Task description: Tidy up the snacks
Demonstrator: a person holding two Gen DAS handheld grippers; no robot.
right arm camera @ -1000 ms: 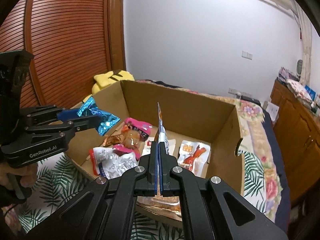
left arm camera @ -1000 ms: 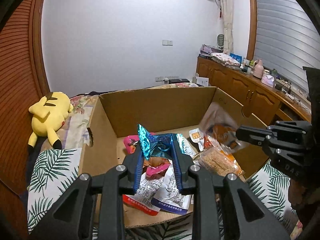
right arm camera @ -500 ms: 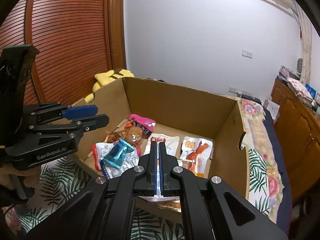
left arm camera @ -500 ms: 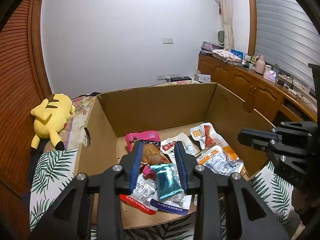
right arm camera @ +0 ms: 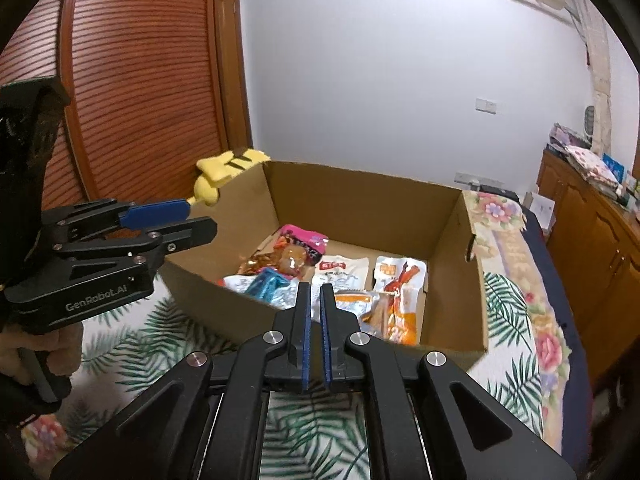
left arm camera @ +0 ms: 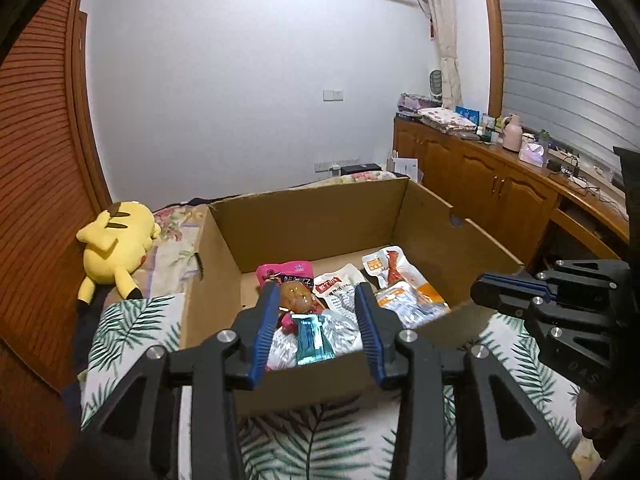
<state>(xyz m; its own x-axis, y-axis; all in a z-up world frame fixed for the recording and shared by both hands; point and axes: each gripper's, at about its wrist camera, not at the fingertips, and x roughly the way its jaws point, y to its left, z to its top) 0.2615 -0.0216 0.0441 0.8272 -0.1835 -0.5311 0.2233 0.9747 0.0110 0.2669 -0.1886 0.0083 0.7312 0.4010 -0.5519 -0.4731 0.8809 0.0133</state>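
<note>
**Both claws empty, snacks in the box**

Since a second ago both claws have let go: the teal pack that the left claw [left arm camera: 316, 312] held up now lies in the box [left arm camera: 312, 216], and the packet once pinched in the right claw [right arm camera: 316, 312] is out of it and down among the others.

Left claw: its blue-padded fingers [left arm camera: 266, 320] stand wide apart with nothing between them, poised just above the near wall of the box. Directly ahead of it and lower, between the fingers as seen from the left wrist, the teal pack [left arm camera: 312, 338] rests on top of white packets. Just beyond that lie a brown snack [left arm camera: 296, 296] and a pink pack [left arm camera: 286, 272], with a white packet [left arm camera: 336, 284] to their right.

Right claw: its fingers are parted by a narrow gap, gripping nothing, and it sits on the near side of the box. Ahead of it lie an orange-and-white packet [right arm camera: 400, 276] and more orange packs right behind its tips. To its left the left claw hangs over the box's left corner.

Further out, the box sits on a bed with a leaf-print cover [right arm camera: 160, 344]. A yellow plush [left arm camera: 114, 240] lies beyond the box's left side, and wooden cabinets [left arm camera: 480, 192] run along the wall to the right.
</note>
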